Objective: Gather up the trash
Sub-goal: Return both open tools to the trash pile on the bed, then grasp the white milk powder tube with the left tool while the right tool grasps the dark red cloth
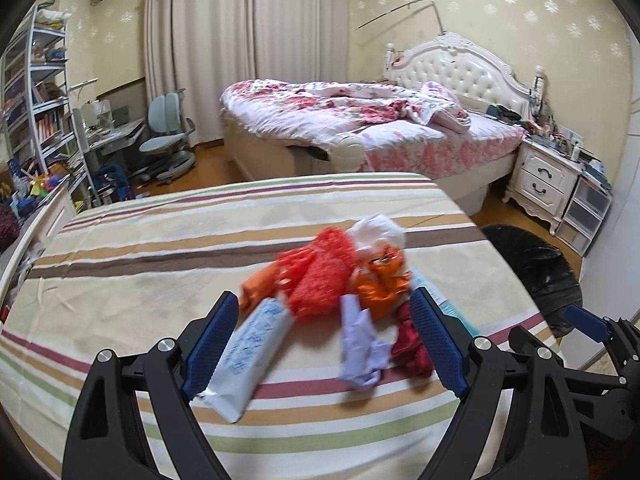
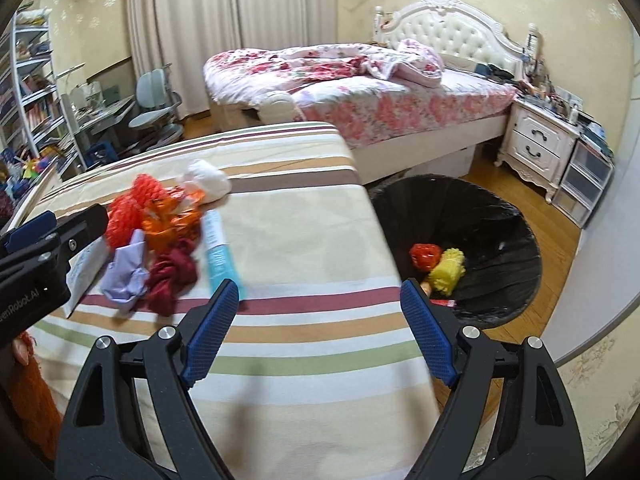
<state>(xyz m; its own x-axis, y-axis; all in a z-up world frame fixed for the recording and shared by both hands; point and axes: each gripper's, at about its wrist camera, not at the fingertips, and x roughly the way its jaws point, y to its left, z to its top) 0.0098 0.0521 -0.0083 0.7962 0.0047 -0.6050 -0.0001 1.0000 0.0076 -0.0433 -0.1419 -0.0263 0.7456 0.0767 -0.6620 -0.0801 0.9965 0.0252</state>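
A heap of trash lies on the striped bed (image 1: pixel 132 256): a red net (image 1: pixel 324 276), an orange wrapper (image 1: pixel 380 284), a white wad (image 1: pixel 378 232), a lilac paper (image 1: pixel 362 344), a dark red scrap (image 1: pixel 412 344), a pale blue packet (image 1: pixel 248 356) and a teal tube (image 2: pixel 218 248). My left gripper (image 1: pixel 324 304) is open just above the heap, its jaws either side of it. My right gripper (image 2: pixel 316 288) is open and empty over the bed's right edge, beside the black-lined bin (image 2: pixel 500 216), which holds red (image 2: pixel 426 256) and yellow (image 2: pixel 450 270) trash.
A second bed with a floral quilt (image 1: pixel 360 120) stands behind. A white nightstand (image 1: pixel 544 176) and plastic drawers (image 1: pixel 588 208) stand at the right. A desk, a chair (image 1: pixel 168 136) and shelves (image 1: pixel 36 92) fill the left. The floor is wood.
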